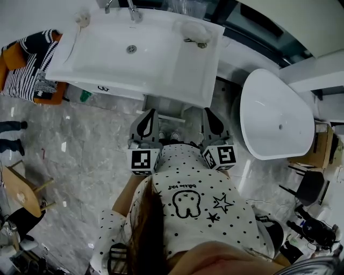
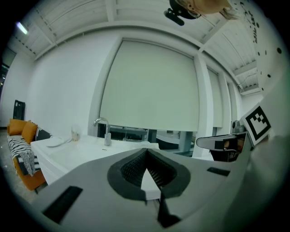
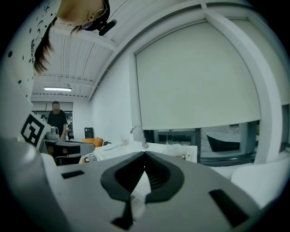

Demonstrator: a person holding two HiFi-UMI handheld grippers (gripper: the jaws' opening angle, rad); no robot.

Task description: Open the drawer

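I'm keeping both claws closed on nothing. The left gripper (image 1: 148, 121) and right gripper (image 1: 210, 119) are pointing toward twelve o'clock, where the drawer (image 1: 164, 106) is sitting under the washbasin (image 1: 161, 70).

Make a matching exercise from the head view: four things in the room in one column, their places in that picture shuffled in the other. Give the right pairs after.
Things
1. sink
2. bathtub
3. sofa
4. stool

Places
a. lower left, on the floor
b. top centre, with a tap at its back edge
c. right side
d. upper left edge, under a striped blanket

Pairs: 1-b, 2-c, 3-d, 4-a
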